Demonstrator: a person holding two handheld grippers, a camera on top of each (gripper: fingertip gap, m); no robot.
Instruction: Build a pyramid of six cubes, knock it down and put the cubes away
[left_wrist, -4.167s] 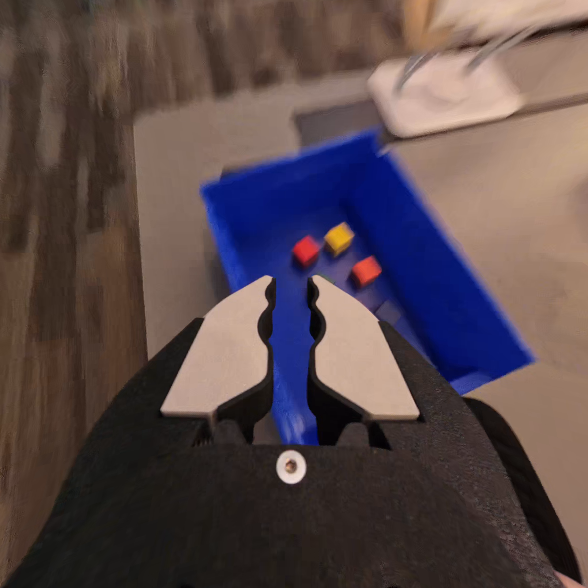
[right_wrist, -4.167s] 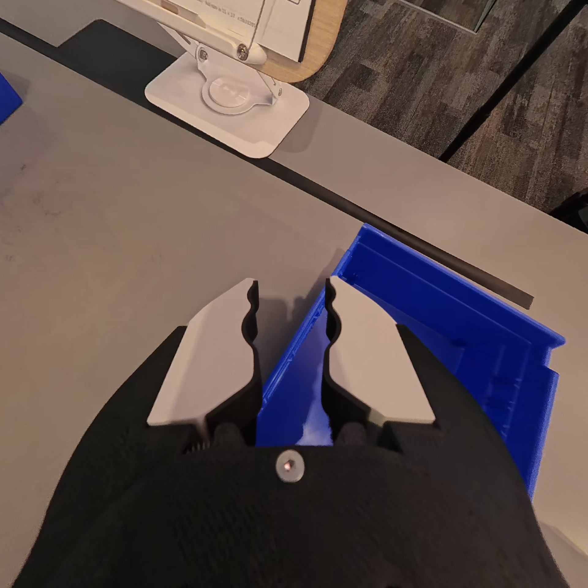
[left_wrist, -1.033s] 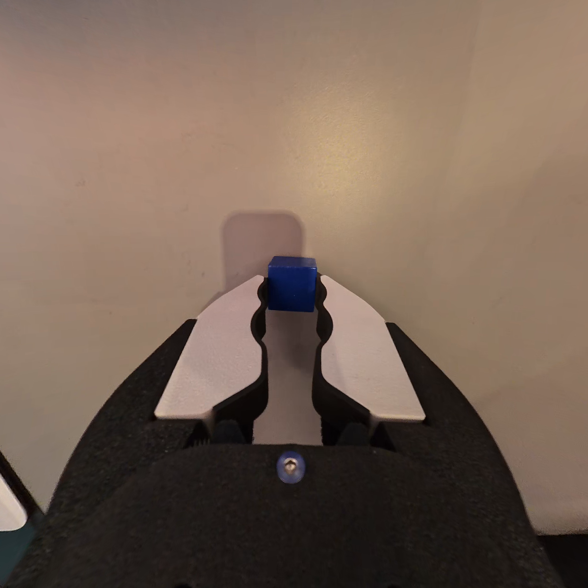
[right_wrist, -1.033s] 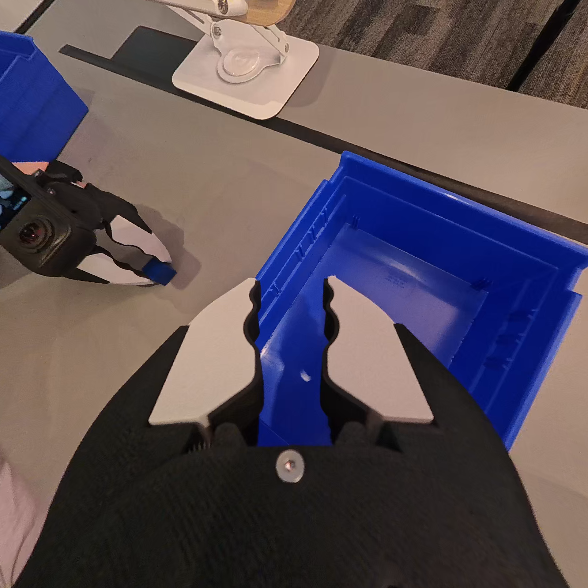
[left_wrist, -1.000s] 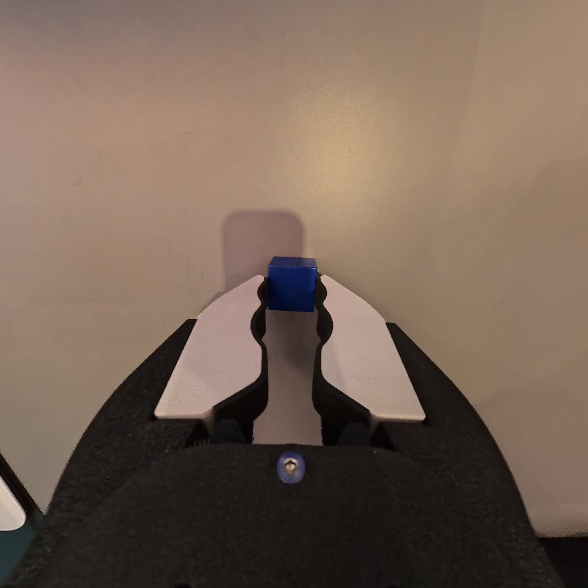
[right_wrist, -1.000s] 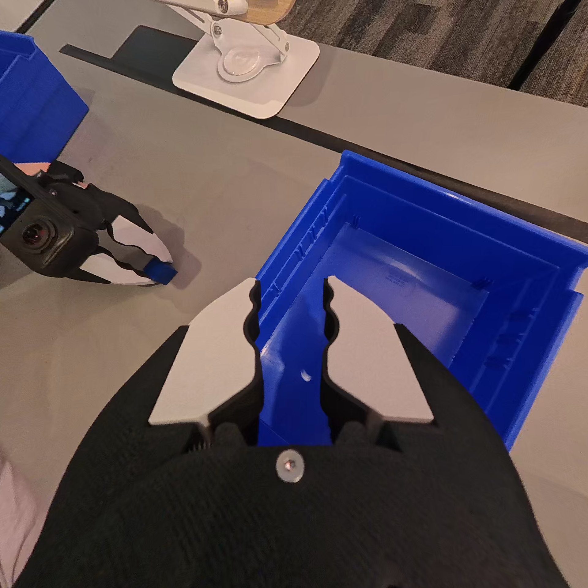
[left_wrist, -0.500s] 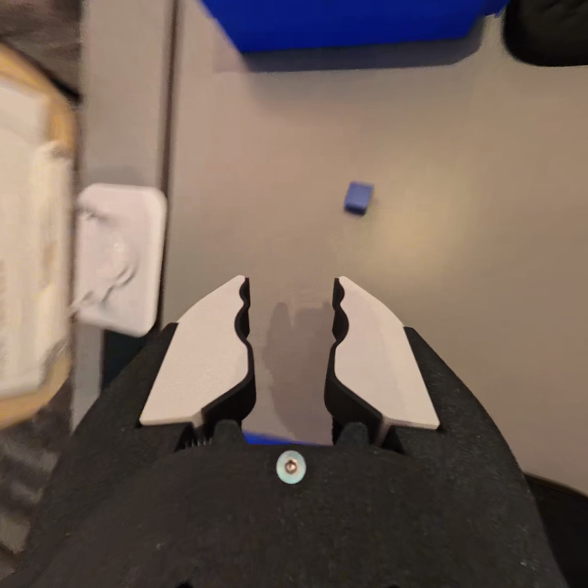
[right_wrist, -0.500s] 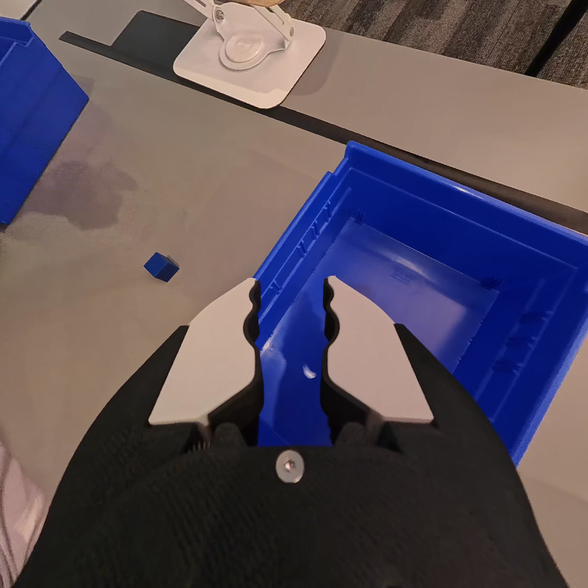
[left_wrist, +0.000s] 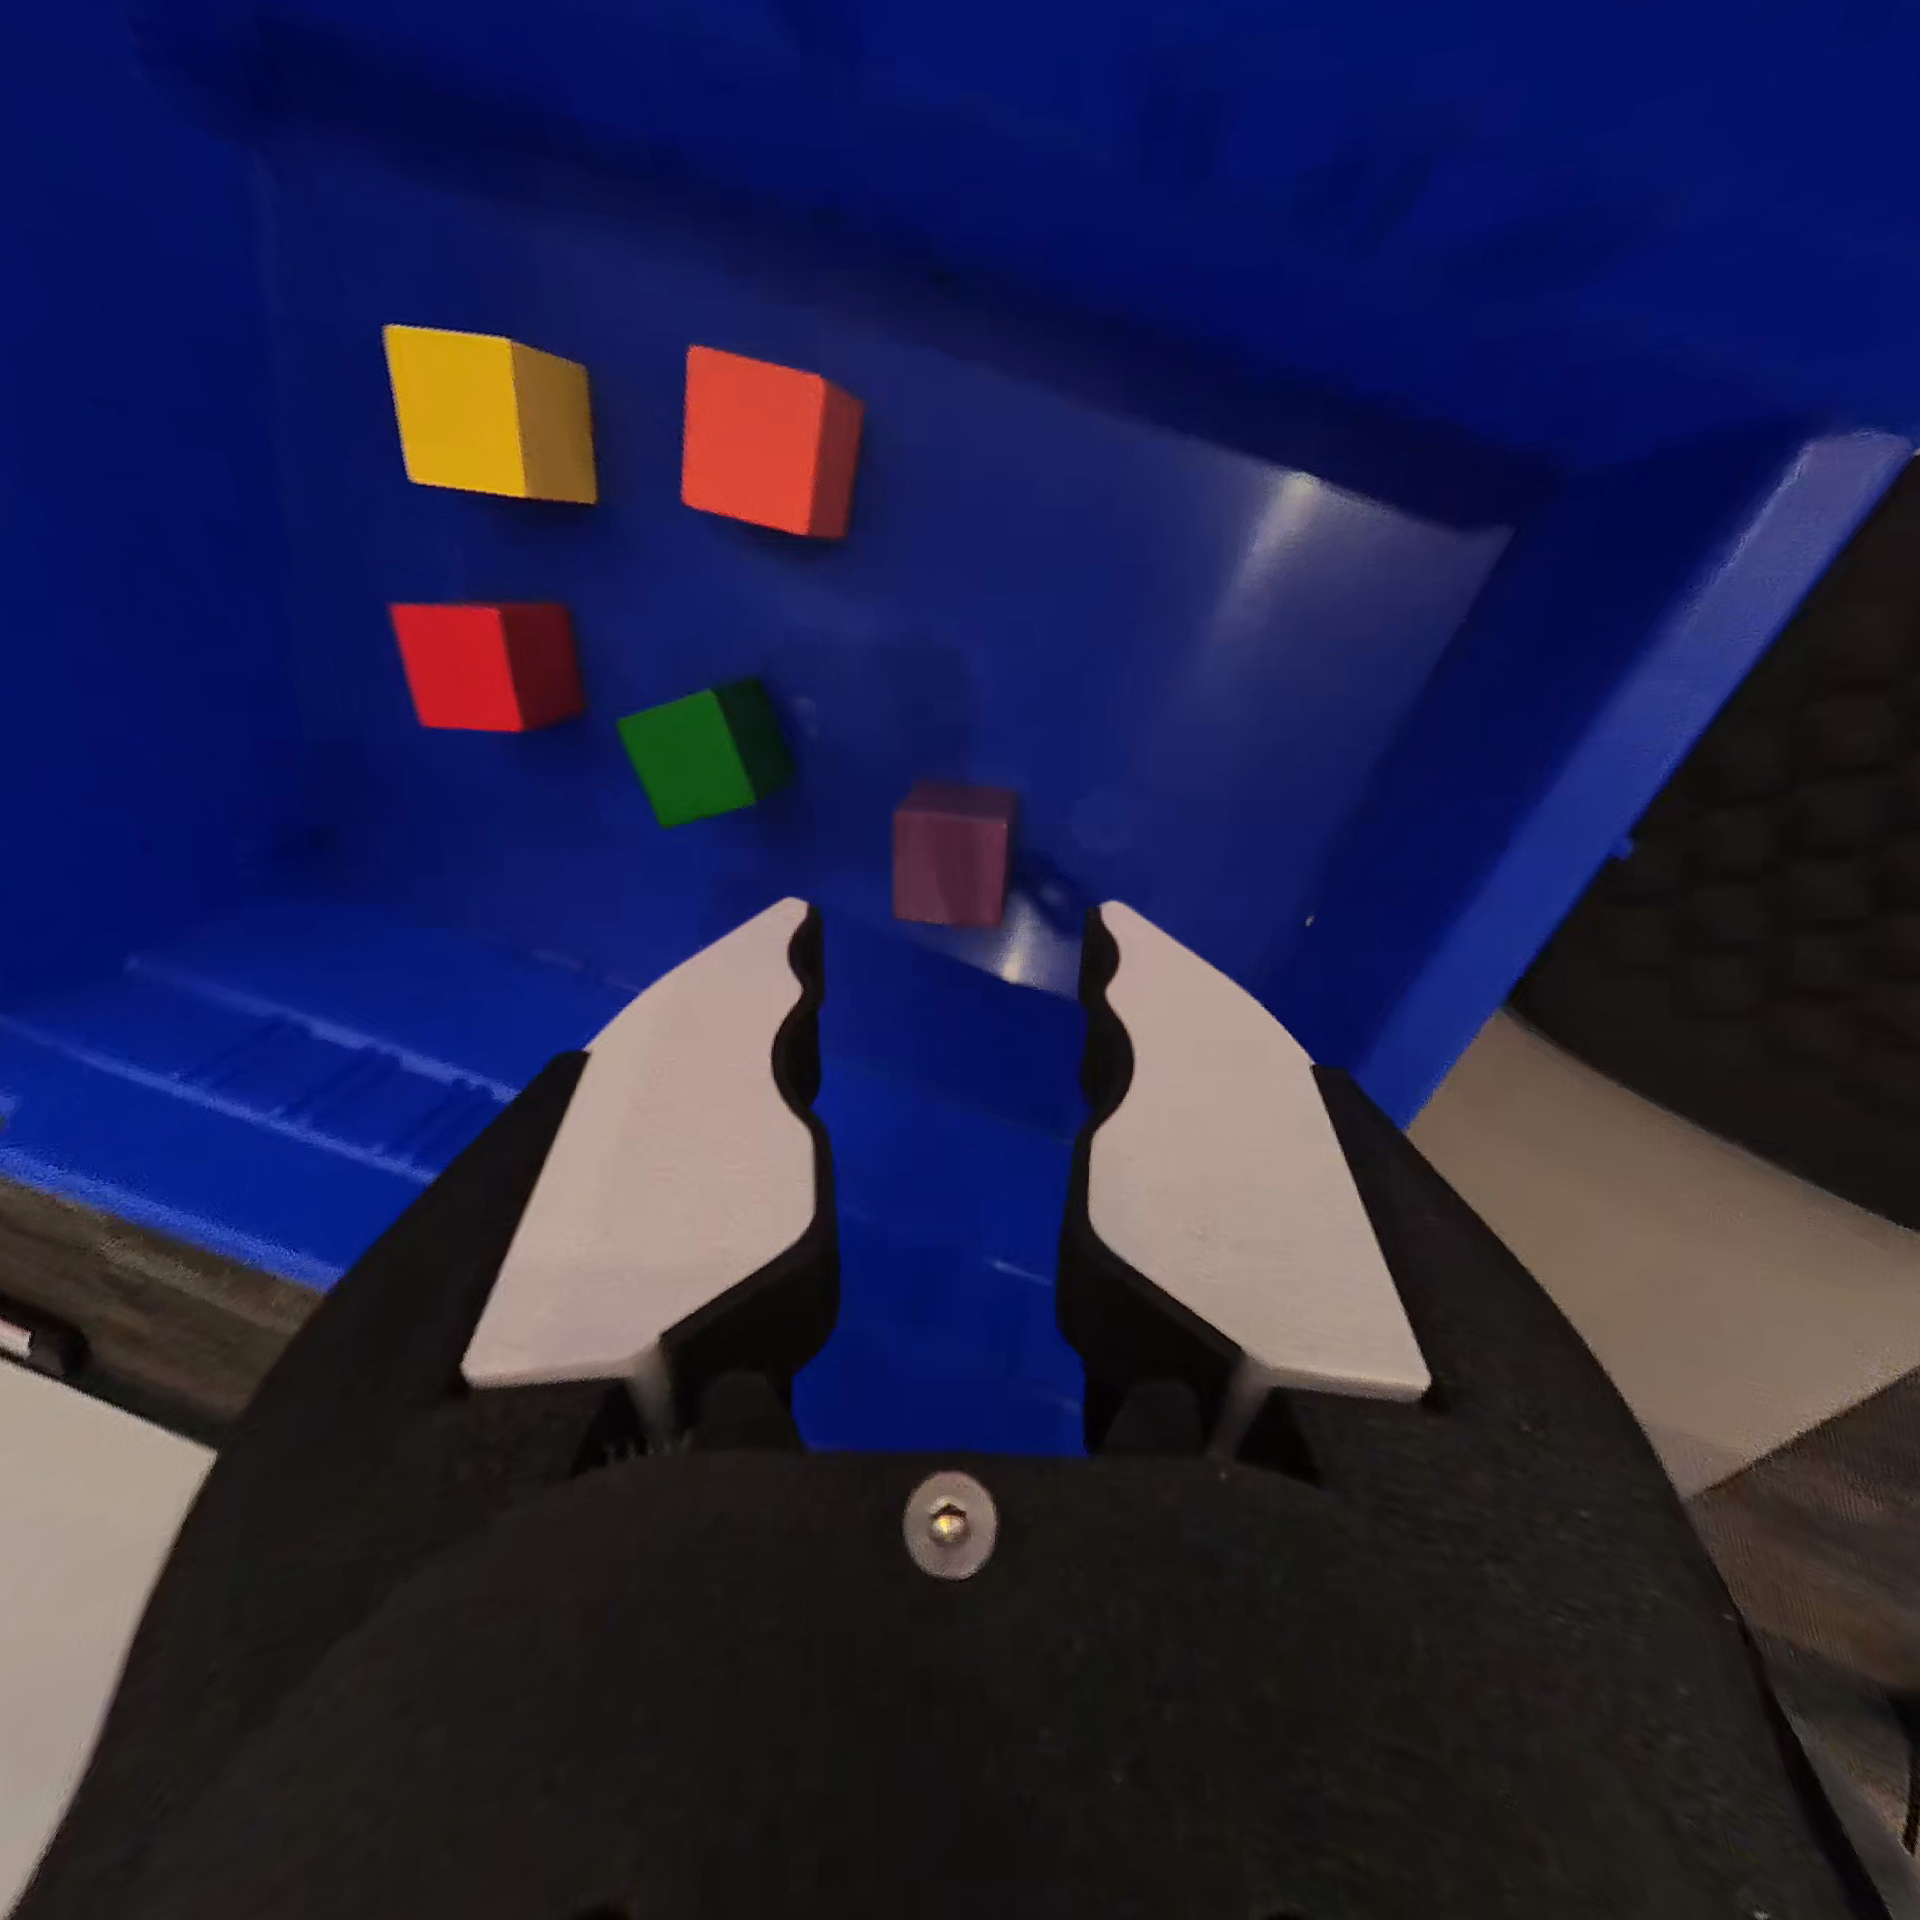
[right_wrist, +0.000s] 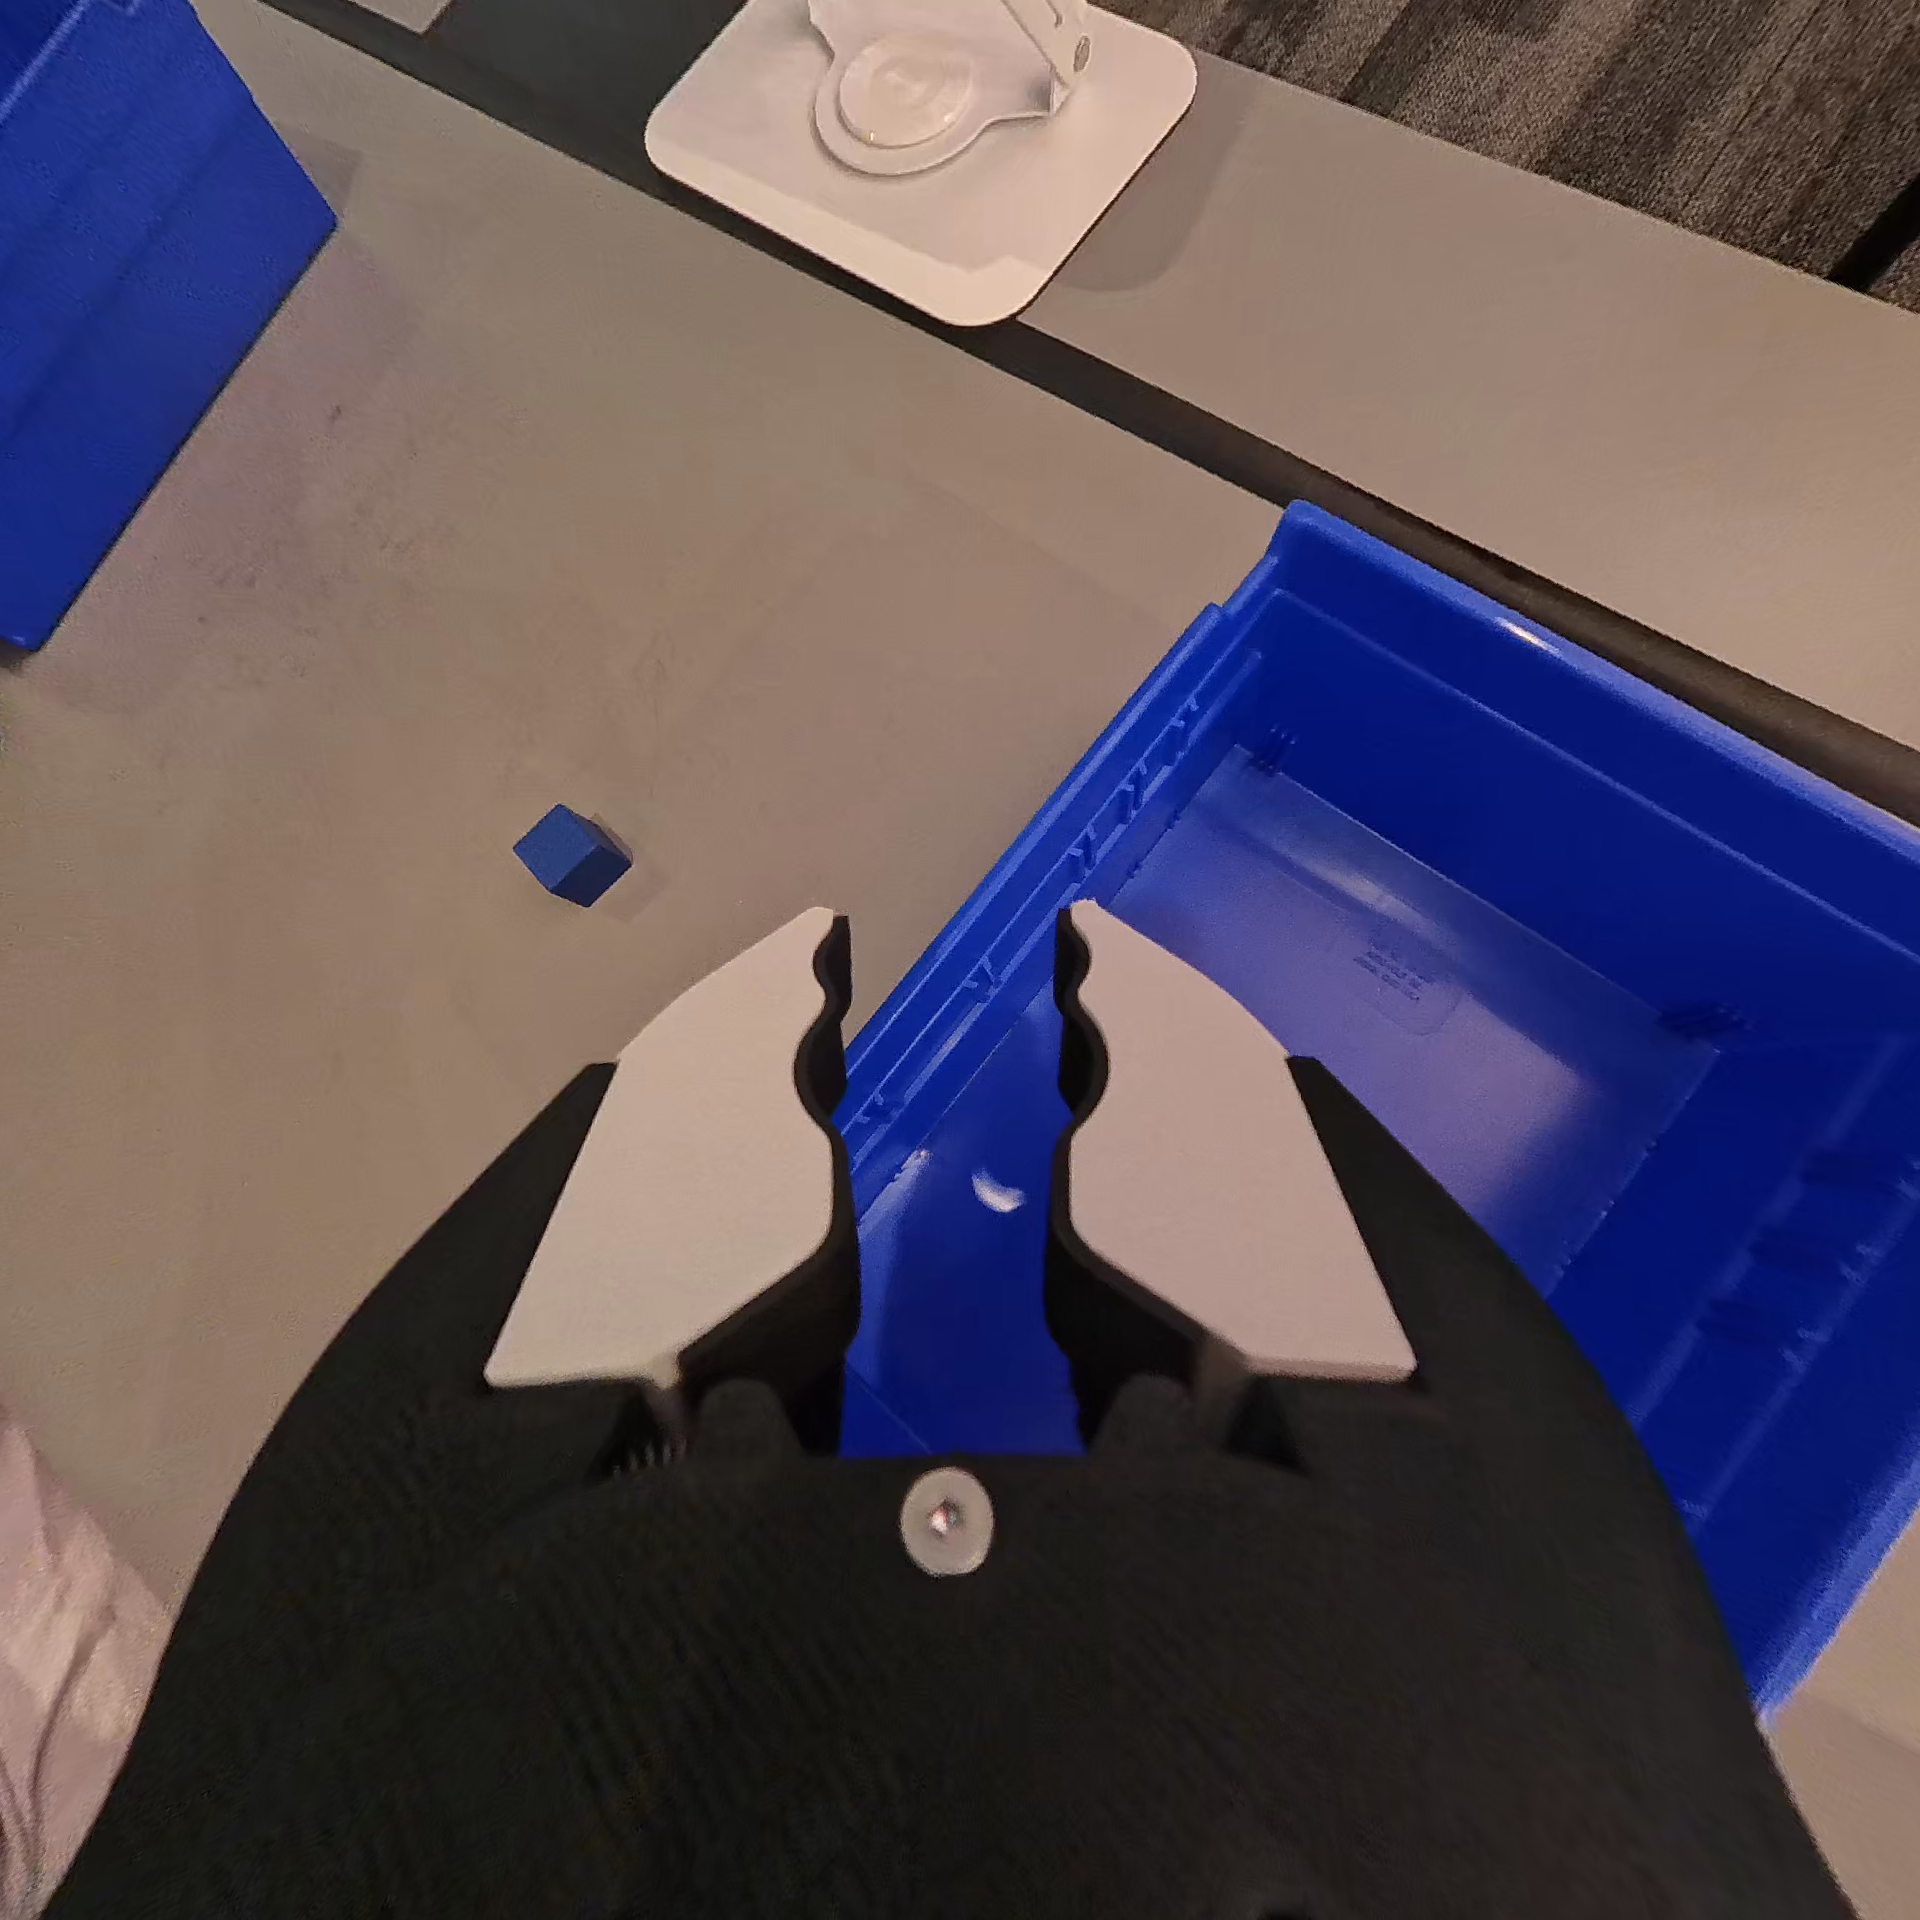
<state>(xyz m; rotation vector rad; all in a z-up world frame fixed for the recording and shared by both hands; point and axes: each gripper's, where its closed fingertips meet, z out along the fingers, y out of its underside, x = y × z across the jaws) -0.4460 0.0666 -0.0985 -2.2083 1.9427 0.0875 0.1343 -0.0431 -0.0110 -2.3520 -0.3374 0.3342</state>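
**Left gripper over the cube bin; first cube on the table**

I held the left gripper released and empty, its jaws spread, above the blue bin that stored the cubes. From left to right on the bin floor lay the yellow cube and, nearer me, the red cube; then the green cube and, beyond it, the orange cube; then the purple cube, closest to the fingertips. None touched another. I judged the purple cube the easiest next pick, since it sat almost in line with the gap.

I kept the right gripper released and empty over the near wall of a second blue bin, which held nothing visible; I judged it idle, clear of the building area.

Only the right wrist view showed the blue cube, alone on the grey table left of that bin, with a white stand base at the far edge. Only the left wrist view showed the five stored cubes.
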